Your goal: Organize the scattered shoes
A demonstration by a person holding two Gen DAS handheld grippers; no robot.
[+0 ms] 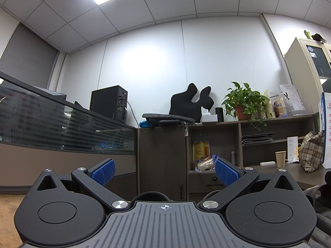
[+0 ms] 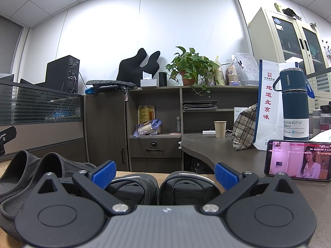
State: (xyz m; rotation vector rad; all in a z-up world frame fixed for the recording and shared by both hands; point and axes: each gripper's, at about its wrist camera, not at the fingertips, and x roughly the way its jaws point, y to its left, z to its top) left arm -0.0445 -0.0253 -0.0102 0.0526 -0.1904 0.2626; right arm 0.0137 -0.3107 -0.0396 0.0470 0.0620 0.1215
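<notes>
In the right wrist view, two dark slippers (image 2: 161,188) lie side by side directly in front of my right gripper (image 2: 164,172). Its blue-padded fingers (image 2: 104,173) stand wide open on either side of the pair, with nothing held. A second pair of dark grey slippers (image 2: 31,169) lies to the left on the tan surface. In the left wrist view, my left gripper (image 1: 164,171) is open and empty, pointing at a dark cabinet (image 1: 161,161). The edge of a dark shoe (image 1: 322,198) shows at the far right of that view.
A dark desk (image 2: 217,146) carries a paper cup (image 2: 220,129), a plaid bag (image 2: 245,128), a white gift bag (image 2: 269,107), a blue vacuum bottle (image 2: 294,105) and a lit phone (image 2: 298,160). Shelves with a potted plant (image 2: 190,66) stand behind. A glass partition (image 2: 39,105) runs along the left.
</notes>
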